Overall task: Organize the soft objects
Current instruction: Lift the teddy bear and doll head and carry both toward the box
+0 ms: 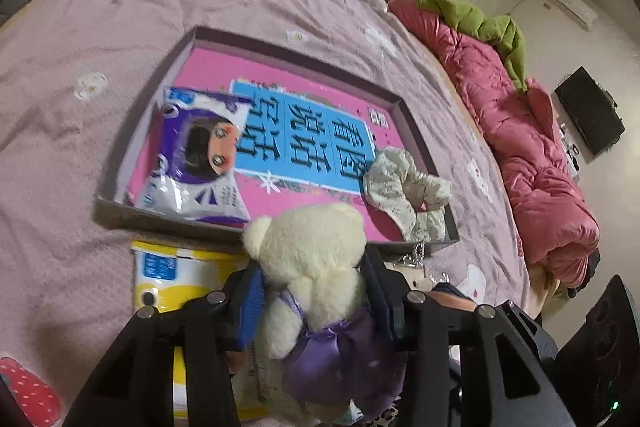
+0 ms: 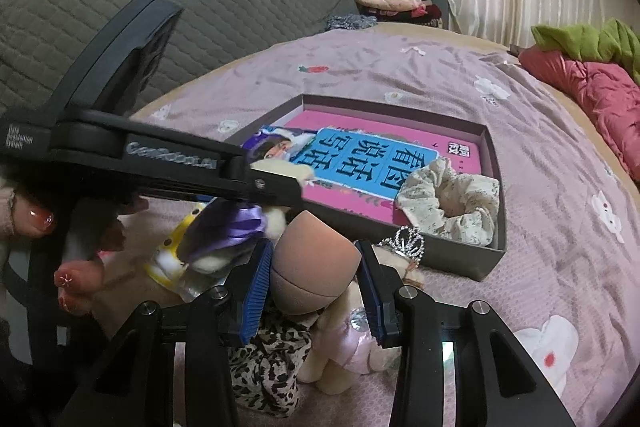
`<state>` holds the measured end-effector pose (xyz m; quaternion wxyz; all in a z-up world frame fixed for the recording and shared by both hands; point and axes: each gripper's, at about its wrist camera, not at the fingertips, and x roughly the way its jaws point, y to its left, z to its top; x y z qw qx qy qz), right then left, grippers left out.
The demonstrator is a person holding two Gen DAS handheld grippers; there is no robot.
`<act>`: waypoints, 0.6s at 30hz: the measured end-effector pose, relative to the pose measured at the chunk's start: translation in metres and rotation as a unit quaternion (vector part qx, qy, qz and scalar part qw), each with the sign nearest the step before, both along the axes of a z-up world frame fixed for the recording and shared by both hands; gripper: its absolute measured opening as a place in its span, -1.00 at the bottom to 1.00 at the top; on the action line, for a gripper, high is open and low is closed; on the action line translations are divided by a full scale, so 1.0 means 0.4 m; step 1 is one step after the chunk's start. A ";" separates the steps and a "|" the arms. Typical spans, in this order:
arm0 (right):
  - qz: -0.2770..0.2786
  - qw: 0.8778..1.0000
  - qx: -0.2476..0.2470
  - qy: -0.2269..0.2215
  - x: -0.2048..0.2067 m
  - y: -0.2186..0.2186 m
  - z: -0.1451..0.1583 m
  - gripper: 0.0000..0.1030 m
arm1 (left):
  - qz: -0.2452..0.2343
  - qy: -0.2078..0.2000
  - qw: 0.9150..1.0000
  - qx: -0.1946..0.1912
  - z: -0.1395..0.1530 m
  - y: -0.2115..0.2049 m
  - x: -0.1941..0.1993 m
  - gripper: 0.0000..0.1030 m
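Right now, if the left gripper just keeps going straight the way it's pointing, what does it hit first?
The left gripper, shut on the teddy, points at the box. The near wall looks first in line, unless it passes above; depth is unclear.

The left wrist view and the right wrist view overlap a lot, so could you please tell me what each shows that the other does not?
Only the left wrist view shows the cream teddy bear's head and the black wall box.

Only the right wrist view shows the tan egg-shaped sponge between the right gripper, and the leopard-print cloth.

Both show the shallow box, floral scrunchie and tiara.
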<state>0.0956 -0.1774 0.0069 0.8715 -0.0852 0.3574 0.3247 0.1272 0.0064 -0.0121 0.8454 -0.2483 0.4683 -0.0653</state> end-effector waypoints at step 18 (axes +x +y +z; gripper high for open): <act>-0.024 0.999 0.018 -0.019 0.031 -0.011 0.031 -0.16 | -0.013 -0.052 0.996 0.071 0.086 -0.005 -0.027 -0.11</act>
